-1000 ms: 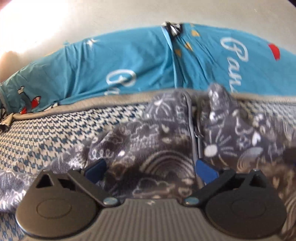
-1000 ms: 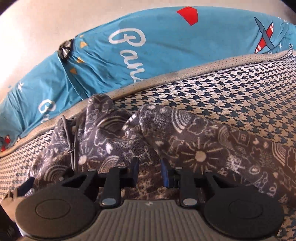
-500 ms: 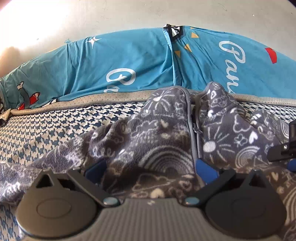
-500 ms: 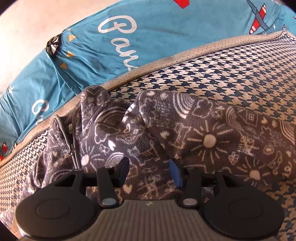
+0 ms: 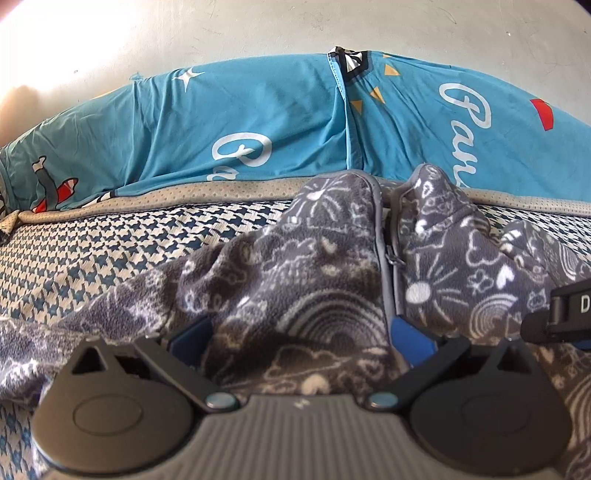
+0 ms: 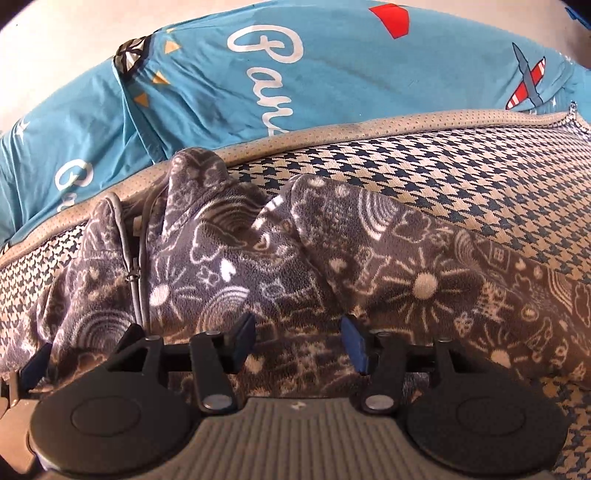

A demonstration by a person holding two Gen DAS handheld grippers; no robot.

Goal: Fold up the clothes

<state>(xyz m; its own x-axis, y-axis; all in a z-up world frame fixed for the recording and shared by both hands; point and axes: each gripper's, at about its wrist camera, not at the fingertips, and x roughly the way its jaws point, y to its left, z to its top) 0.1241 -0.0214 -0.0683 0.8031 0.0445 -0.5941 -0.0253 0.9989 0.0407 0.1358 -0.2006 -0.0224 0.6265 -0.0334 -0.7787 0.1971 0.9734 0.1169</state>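
Grey doodle-print fleece jacket (image 5: 325, 288) lies zip-up on the houndstooth bed cover (image 5: 92, 258), left gripper (image 5: 299, 332) spread wide over it, right gripper (image 6: 299, 332) opening (nothing pinched), probably releasing a sleeve.

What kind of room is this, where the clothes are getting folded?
Probably a bedroom: a fleece zip-up jacket lies on a houndstooth mattress, with blue printed pillows along a plain wall.

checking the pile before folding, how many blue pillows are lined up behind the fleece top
2. One bright blue printed pillow lies on the left along the wall, the other blue pillow on the right; they meet above the grey doodle-print fleece garment's zip. More may lie outside the frame.
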